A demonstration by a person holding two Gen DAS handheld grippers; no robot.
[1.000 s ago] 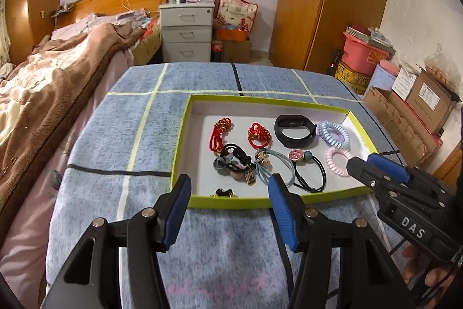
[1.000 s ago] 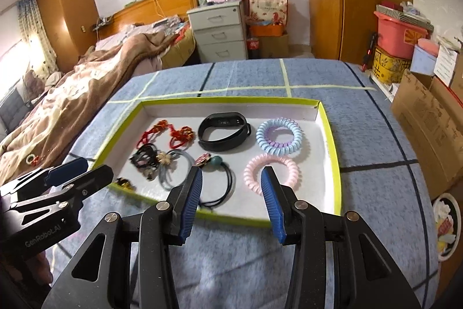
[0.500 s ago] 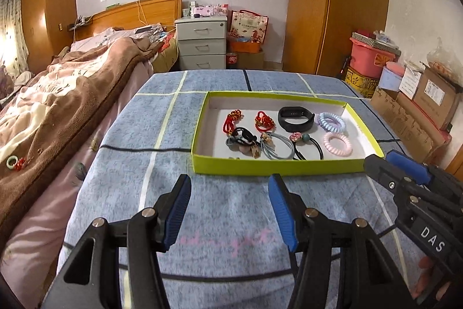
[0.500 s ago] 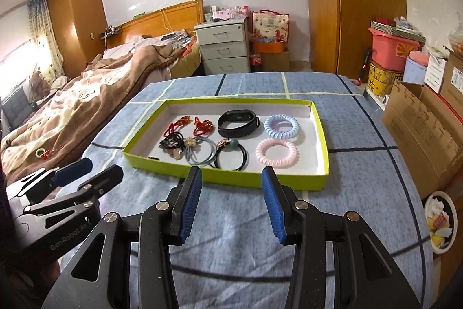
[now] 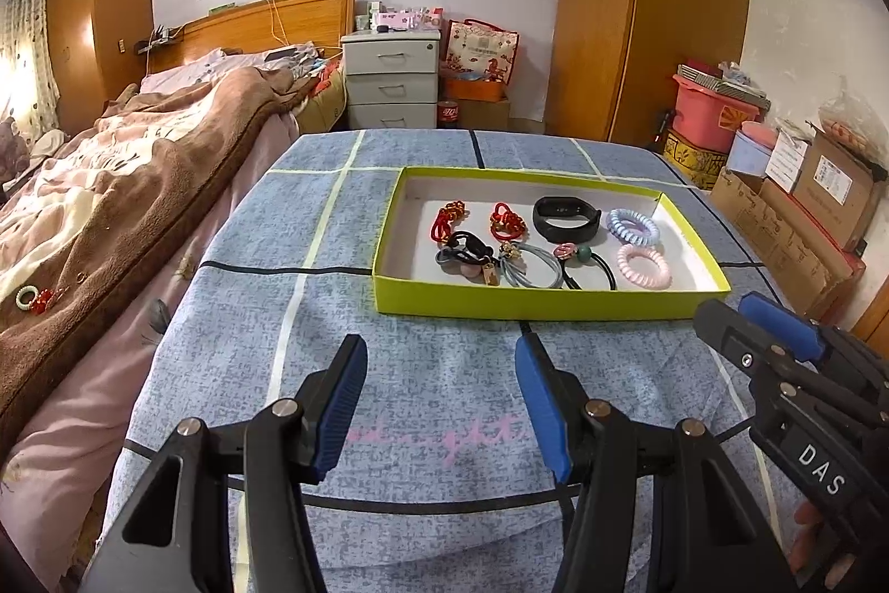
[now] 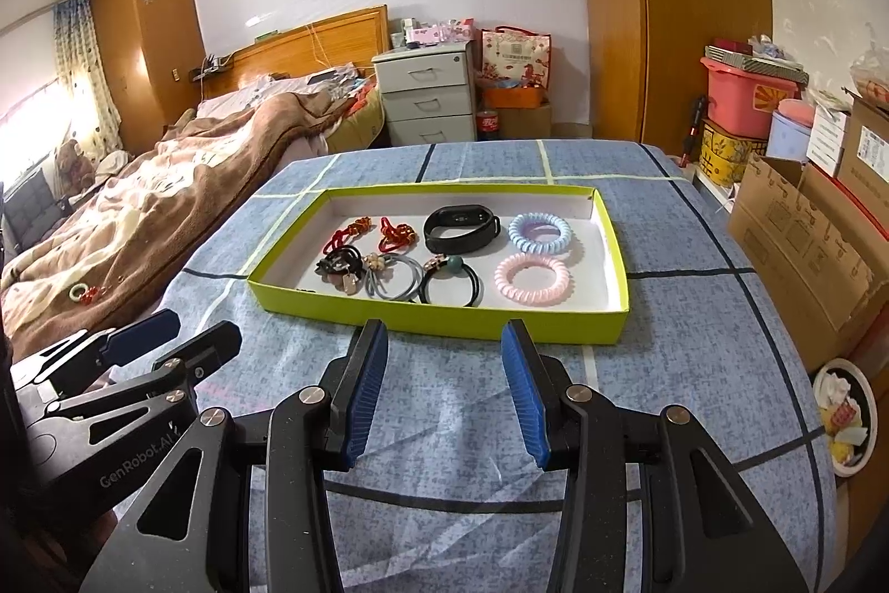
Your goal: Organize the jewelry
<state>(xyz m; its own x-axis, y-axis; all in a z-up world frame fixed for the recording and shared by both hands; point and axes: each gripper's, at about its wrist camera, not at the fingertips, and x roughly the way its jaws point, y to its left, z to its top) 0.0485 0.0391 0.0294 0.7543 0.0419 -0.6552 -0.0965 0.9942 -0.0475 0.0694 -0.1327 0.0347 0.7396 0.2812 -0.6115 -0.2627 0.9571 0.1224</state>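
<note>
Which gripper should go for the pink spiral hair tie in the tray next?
Right, probably. The pink spiral hair tie lies at the tray's right end, almost straight ahead of the open, empty right gripper. The left gripper, also open, faces the tray's left half, so it would have to reach across.

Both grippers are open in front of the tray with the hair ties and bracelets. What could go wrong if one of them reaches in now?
1. The grey hair tie, black hair tie and charm pieces lie overlapping, so a pinch may lift several together.
2. The tray looks light; a finger catching its near wall may push it across the blanket.
3. The left gripper and right gripper are close, so they may collide.
</note>
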